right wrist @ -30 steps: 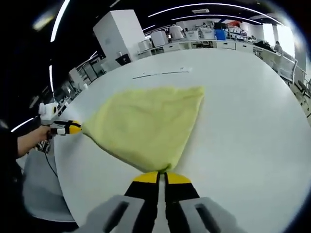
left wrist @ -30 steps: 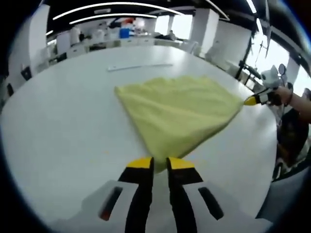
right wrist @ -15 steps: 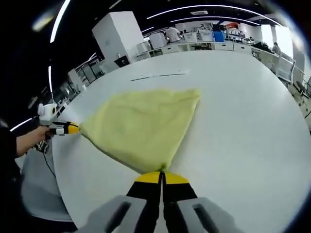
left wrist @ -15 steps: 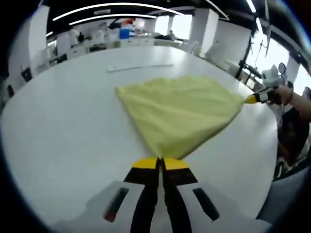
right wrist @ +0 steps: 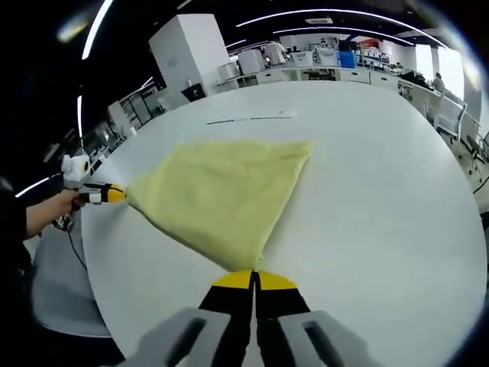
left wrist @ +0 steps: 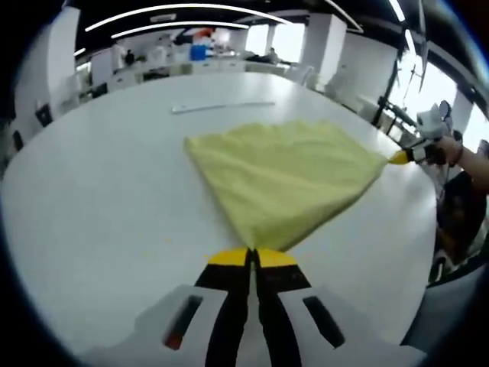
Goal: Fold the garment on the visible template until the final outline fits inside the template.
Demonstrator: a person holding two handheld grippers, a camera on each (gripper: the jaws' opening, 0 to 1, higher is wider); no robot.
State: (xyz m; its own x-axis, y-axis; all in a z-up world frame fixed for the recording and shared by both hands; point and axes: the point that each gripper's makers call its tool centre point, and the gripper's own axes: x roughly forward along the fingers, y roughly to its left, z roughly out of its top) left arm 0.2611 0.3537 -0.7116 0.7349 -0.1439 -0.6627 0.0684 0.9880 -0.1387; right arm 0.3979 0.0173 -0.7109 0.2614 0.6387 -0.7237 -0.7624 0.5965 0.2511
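Observation:
A yellow cloth (left wrist: 283, 180) lies spread flat on the white table (left wrist: 99, 206); in the right gripper view the cloth (right wrist: 221, 191) tapers toward the camera. My left gripper (left wrist: 252, 256) is shut on its near corner. In the right gripper view my right gripper (right wrist: 254, 277) is shut on another corner. Each gripper also appears in the other's view, its yellow tips at the cloth's side corner: the right gripper (left wrist: 401, 158) and the left gripper (right wrist: 113, 196), each held by a hand (right wrist: 50, 210). A thin marked line (left wrist: 221, 107) crosses the table beyond the cloth.
The table's rim (left wrist: 428, 229) curves close on the right, with a person's arm (left wrist: 470, 164) past it. The same marked line (right wrist: 248, 118) lies beyond the cloth in the right gripper view. Desks, cabinets and a white pillar (right wrist: 187, 53) stand far behind.
The left gripper's jaws were apart a second ago and have since shut on the cloth corner. The right gripper's small gap has shut too. The cloth has stayed put.

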